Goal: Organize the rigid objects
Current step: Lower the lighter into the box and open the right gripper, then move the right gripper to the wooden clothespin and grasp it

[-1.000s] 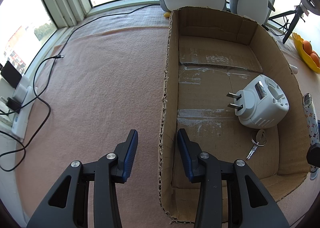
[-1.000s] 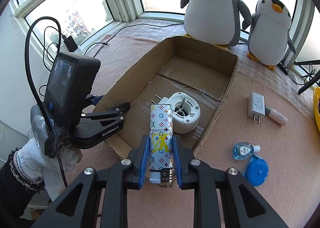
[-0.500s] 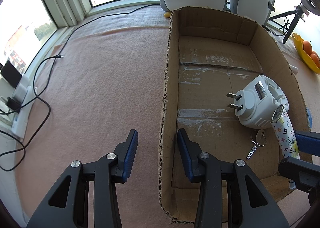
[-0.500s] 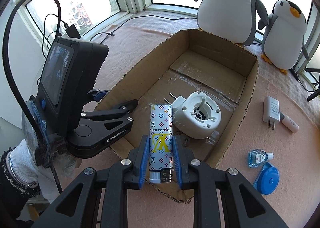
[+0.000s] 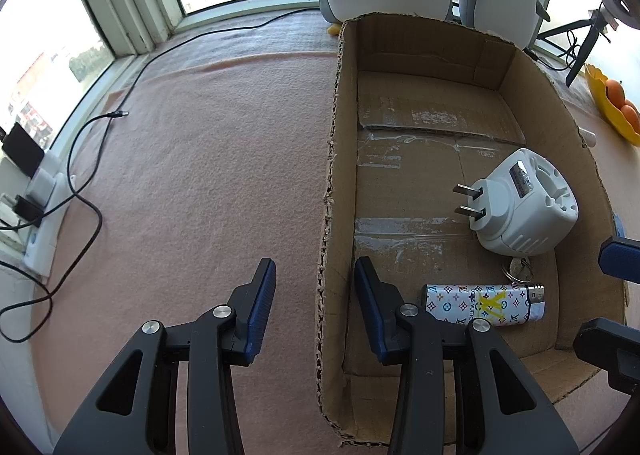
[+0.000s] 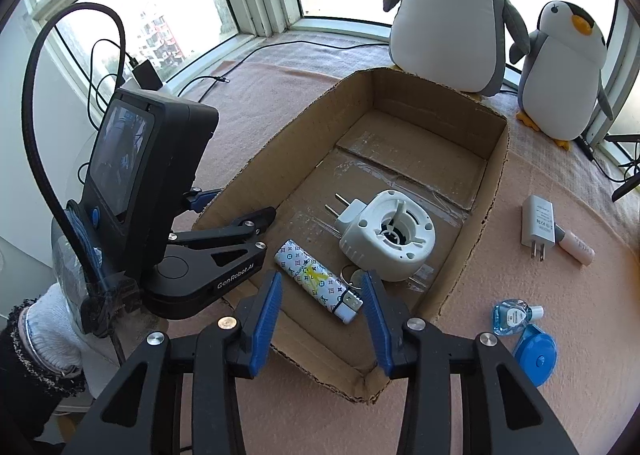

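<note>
Right hand-held gripper [image 6: 320, 307] over flat lighter [image 6: 318, 281], cap toward it

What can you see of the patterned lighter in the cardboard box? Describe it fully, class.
The lighter is a slim white block printed with small coloured monogram marks and a yellow logo, capped by a silvery metal head. It lies flat on the floor of the cardboard box, near its front wall, beside a key ring and the white plug adapter. Nothing grips it.
</note>
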### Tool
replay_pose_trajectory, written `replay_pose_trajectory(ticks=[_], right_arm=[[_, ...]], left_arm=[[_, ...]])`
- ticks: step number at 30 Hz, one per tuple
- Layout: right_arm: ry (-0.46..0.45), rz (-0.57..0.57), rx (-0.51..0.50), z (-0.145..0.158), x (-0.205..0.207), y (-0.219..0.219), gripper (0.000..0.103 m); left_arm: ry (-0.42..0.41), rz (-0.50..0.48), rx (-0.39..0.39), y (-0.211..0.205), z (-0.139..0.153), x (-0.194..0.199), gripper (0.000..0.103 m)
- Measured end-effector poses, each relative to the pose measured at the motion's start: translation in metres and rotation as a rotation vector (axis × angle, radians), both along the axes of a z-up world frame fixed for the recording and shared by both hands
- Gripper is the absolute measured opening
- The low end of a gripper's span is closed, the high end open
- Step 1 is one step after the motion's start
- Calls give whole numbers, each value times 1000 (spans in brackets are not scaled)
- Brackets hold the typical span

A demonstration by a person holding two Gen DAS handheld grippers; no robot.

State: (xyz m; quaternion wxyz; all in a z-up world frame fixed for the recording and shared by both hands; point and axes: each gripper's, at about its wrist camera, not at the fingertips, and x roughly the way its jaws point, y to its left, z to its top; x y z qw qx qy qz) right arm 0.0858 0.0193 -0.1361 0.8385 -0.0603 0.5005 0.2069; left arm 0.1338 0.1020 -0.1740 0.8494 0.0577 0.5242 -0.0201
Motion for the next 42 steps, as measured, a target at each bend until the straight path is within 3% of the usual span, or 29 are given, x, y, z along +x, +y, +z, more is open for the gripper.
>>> replay_pose_trajectory(ticks=[9, 15, 22, 31, 42], right_arm=[[-2, -49, 35, 7, -7, -27, 38], [2, -137, 81, 16, -12, -74, 38], [4, -246, 61, 18, -25, -138, 38], [71, -334, 11, -10, -33, -194, 38], [126, -272, -54, -41, -39, -187, 38]], left_arm=[[0, -1, 1, 1, 0, 0, 40], [0, 0, -1, 1, 0, 0, 40], [0, 1, -1, 1, 0, 1, 40], [0, 0, 2, 1, 0, 0, 40], [0, 0, 2, 1, 0, 0, 40]])
